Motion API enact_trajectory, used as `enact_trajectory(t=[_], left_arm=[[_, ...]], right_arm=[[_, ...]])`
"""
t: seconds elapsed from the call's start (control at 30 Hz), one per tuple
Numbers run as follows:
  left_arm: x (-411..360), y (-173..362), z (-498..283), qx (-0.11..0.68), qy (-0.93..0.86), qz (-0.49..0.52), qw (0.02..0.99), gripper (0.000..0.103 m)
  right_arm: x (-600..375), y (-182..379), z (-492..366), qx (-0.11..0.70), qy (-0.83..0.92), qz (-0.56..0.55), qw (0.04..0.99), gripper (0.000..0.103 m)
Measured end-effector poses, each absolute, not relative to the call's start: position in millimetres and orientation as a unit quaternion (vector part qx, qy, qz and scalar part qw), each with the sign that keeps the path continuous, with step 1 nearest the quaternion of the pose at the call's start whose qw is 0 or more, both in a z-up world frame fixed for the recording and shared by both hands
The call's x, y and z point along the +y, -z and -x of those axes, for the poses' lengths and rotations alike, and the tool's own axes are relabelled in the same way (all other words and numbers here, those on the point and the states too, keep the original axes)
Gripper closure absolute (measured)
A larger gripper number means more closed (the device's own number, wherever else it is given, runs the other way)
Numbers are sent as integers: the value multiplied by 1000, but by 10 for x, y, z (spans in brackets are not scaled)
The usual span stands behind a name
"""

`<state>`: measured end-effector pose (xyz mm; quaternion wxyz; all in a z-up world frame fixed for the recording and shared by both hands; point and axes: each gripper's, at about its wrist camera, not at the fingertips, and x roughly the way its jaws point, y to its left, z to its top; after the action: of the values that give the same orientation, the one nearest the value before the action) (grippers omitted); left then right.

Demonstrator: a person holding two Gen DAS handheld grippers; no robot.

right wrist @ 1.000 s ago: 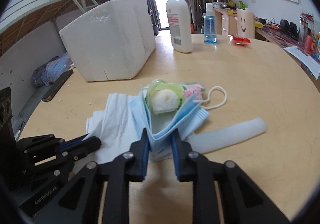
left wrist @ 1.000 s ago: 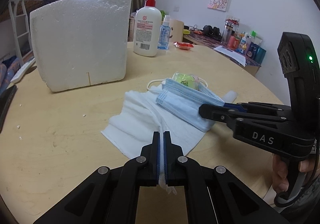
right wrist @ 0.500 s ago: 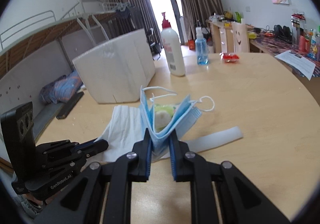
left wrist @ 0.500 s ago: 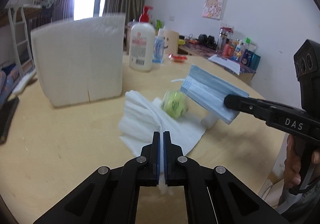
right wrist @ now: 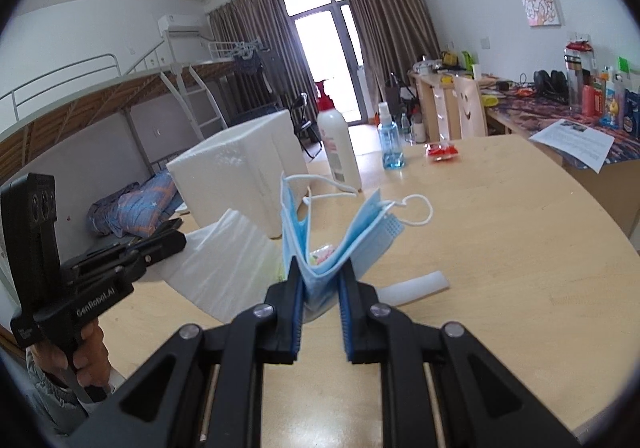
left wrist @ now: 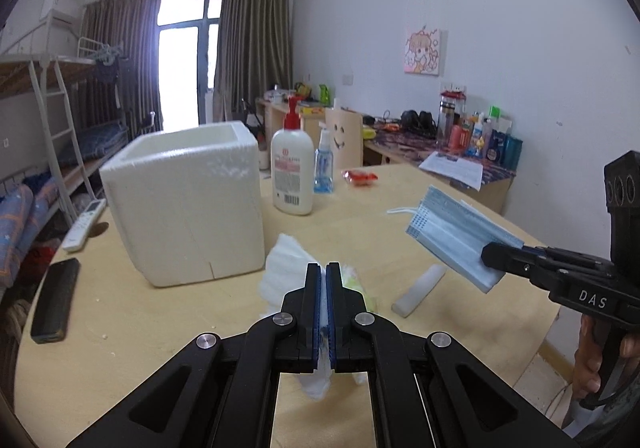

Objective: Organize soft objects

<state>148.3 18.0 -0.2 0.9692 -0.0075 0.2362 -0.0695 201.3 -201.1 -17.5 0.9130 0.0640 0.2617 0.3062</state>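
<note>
Left wrist view: the left gripper (left wrist: 327, 288), low centre, is clamped on a white cloth (left wrist: 285, 268), apparently lifted off the table (left wrist: 120, 328).

Right wrist view: the right gripper (right wrist: 319, 280) pinches folded blue face masks (right wrist: 332, 236) at centre, beside the foam box (right wrist: 236, 172).

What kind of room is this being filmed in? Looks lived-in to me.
Most likely a student dormitory room: a metal bunk bed with a ladder stands along one wall, a cluttered desk lines the other, and a round wooden table sits in the middle.
</note>
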Motion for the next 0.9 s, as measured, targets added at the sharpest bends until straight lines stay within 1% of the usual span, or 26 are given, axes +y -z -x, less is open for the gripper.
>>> enact_trajectory(t=[0.3, 0.53, 0.57, 0.63, 0.67, 0.7, 0.73, 0.9], left_arm=[[189, 80, -1332, 250, 56, -3, 967, 100], [147, 403, -1388, 305, 46, -7, 951, 99], [151, 452, -1408, 315, 43, -6, 948, 96], [150, 558, -1446, 331, 34, -11, 943, 80], [153, 605, -1464, 338, 29, -12, 941, 60], [151, 628, -1468, 340, 26, -13, 940, 43], [153, 654, -1467, 339, 22, -13, 940, 40], [96, 792, -1520, 360, 27, -15, 932, 40]], right_arm=[[-2074, 128, -1863, 246, -317, -66, 914, 84], [-2097, 142, -1820, 242, -321, -65, 913, 84], [-2100, 154, -1816, 244, -321, -65, 913, 84], [-2104, 172, -1815, 246, -322, -63, 912, 84], [-2106, 176, -1831, 247, -321, -64, 912, 84], [-2105, 177, -1842, 248, -322, -64, 912, 84], [-2105, 184, -1854, 248, -323, -64, 911, 84], [-2134, 230, -1869, 253, -321, -67, 910, 84]])
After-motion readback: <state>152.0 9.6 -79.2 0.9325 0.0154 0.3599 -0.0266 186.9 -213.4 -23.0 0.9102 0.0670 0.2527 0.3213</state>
